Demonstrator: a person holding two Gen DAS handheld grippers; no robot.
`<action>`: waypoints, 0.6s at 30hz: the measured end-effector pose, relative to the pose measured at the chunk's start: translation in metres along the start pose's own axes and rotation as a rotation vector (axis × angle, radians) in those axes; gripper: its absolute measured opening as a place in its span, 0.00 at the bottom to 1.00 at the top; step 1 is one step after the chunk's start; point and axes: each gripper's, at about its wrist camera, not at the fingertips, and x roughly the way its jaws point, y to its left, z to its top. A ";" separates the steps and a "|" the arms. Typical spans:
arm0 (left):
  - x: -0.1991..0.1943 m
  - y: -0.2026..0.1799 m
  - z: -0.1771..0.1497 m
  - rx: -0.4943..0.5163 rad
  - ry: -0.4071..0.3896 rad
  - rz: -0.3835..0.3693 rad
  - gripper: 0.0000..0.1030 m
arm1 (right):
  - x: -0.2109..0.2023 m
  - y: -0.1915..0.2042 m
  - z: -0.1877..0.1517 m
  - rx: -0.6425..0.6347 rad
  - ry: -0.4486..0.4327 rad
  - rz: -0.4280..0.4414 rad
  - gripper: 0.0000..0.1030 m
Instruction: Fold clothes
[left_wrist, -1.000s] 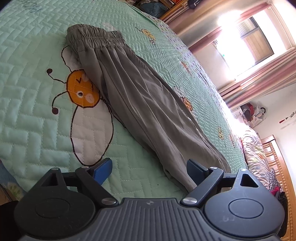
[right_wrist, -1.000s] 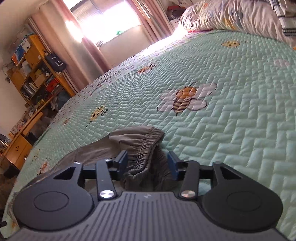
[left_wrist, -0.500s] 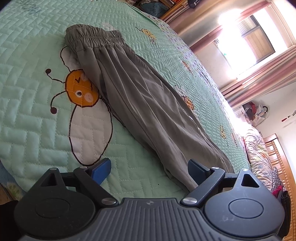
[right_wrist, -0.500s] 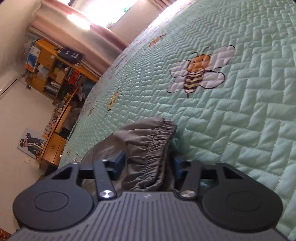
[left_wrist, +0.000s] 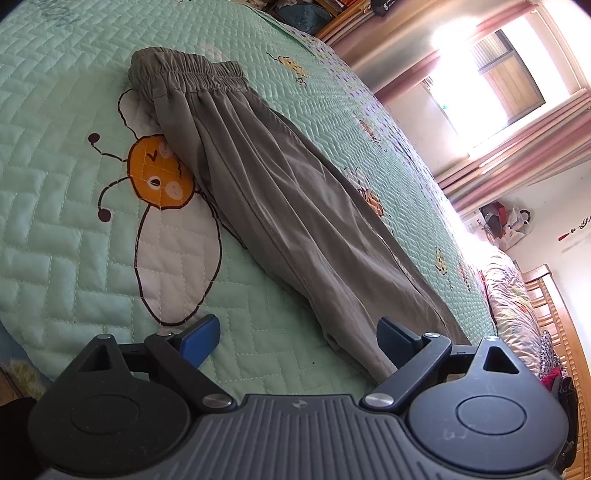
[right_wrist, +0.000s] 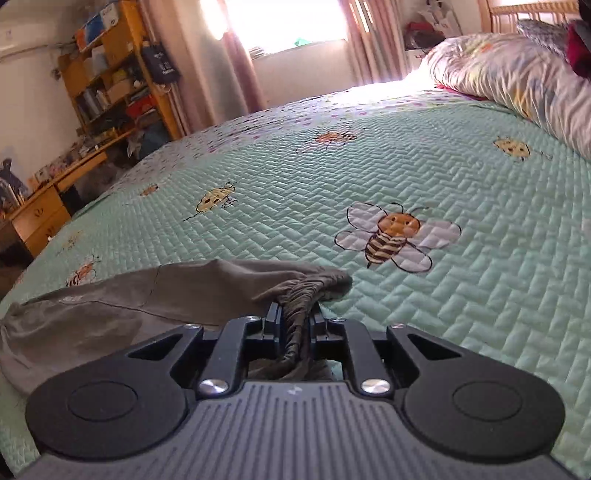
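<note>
Grey trousers (left_wrist: 280, 206) lie stretched out on the green quilted bedspread (left_wrist: 66, 236), elastic waistband (left_wrist: 184, 70) at the far end. My left gripper (left_wrist: 297, 328) stands open just above the near leg end, its right finger beside the cuff and nothing between the pads. In the right wrist view, my right gripper (right_wrist: 295, 314) is closing on a gathered elastic band (right_wrist: 295, 325) of the trousers (right_wrist: 110, 302). The band is pinched between its pads and the cloth trails off to the left. Neither gripper shows in the other's view.
Bee and ladybird pictures dot the bedspread (right_wrist: 461, 302). A flowered duvet (right_wrist: 517, 81) is piled at the head of the bed. A wooden shelf and desk (right_wrist: 103, 85) stand past the bed's far left side, beside a curtained window (right_wrist: 288, 26).
The right gripper's jaws came together onto the gathered elastic band, and that gripper rolled back level and rose a little. The left gripper and the trousers in its view stayed put.
</note>
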 end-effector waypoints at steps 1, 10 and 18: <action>-0.001 0.001 0.000 -0.004 0.001 -0.002 0.90 | -0.003 -0.002 -0.004 0.029 -0.020 0.022 0.14; 0.000 0.000 -0.001 -0.008 -0.001 0.003 0.90 | -0.017 0.090 0.002 -0.047 -0.087 0.187 0.18; -0.004 0.001 -0.003 -0.008 0.003 -0.013 0.92 | -0.009 0.211 -0.054 -0.189 0.009 0.412 0.39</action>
